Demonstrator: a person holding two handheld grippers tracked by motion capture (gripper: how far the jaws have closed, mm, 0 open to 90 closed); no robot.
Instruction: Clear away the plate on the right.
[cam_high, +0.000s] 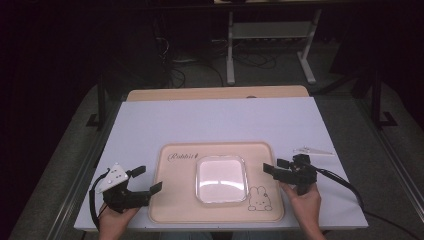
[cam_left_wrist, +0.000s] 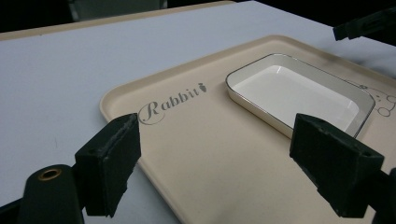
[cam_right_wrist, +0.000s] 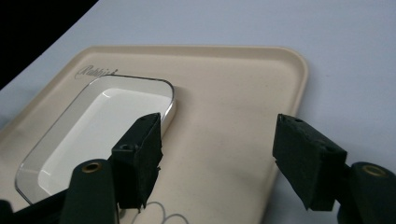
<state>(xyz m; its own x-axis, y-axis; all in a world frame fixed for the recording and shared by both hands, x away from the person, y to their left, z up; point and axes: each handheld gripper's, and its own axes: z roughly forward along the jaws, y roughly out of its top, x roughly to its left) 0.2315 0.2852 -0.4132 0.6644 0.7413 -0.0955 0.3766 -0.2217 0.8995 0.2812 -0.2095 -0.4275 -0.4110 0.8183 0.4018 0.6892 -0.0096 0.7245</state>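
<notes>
High view, white dish (cam_high: 221, 179) on tray (cam_high: 175, 200)

Small clear item (cam_high: 314, 150) near the bench's right edge is too small to identify. Tray's rabbit drawing (cam_right_wrist: 163, 218) is cut off at the right gripper view's bottom.

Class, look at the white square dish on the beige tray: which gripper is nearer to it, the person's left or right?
Right. The right gripper hovers just off the white dish's right side, over the tray edge; the left gripper sits farther away at the tray's left edge. Both are open.
</notes>
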